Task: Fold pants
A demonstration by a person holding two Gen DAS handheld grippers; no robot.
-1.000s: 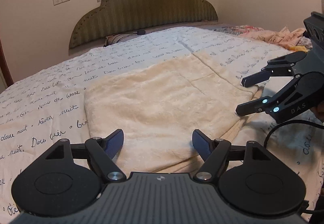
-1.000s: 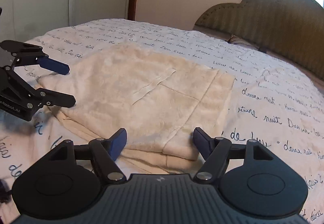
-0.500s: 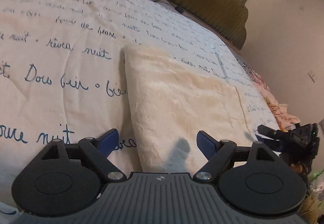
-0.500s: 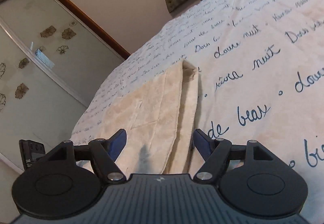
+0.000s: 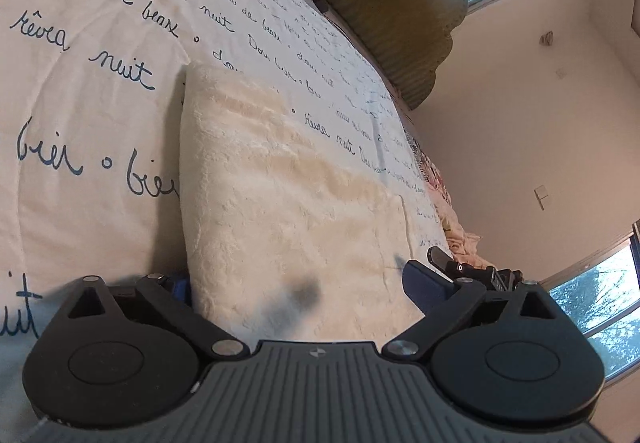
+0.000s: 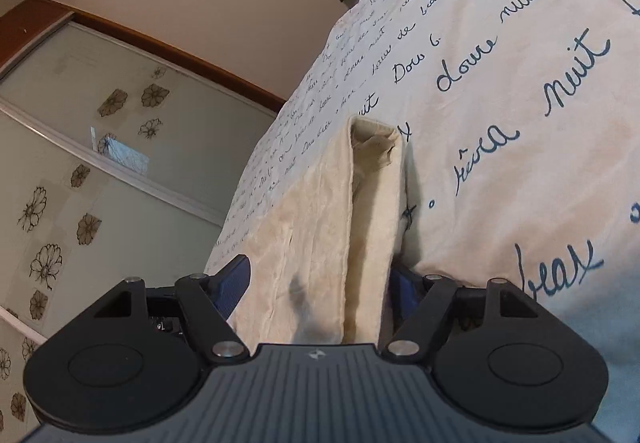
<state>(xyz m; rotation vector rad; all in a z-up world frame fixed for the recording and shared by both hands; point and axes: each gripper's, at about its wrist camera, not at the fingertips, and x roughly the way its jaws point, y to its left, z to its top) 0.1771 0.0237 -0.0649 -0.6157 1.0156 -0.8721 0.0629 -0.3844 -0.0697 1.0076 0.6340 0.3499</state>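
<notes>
Both grippers straddling the folded pants (image 5: 288, 211)

Left gripper (image 5: 296, 283) just widened, right gripper (image 6: 316, 283) spread; pad contact hidden, bedspread (image 6: 520, 83) underneath.

Cream fleece pants (image 5: 288, 203), folded flat

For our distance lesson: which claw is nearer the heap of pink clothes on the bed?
Right. The right claw sits at the pants' far edge, just before the heap; the left claw straddles the opposite edge, its jaws having just been opening around the pants.
</notes>
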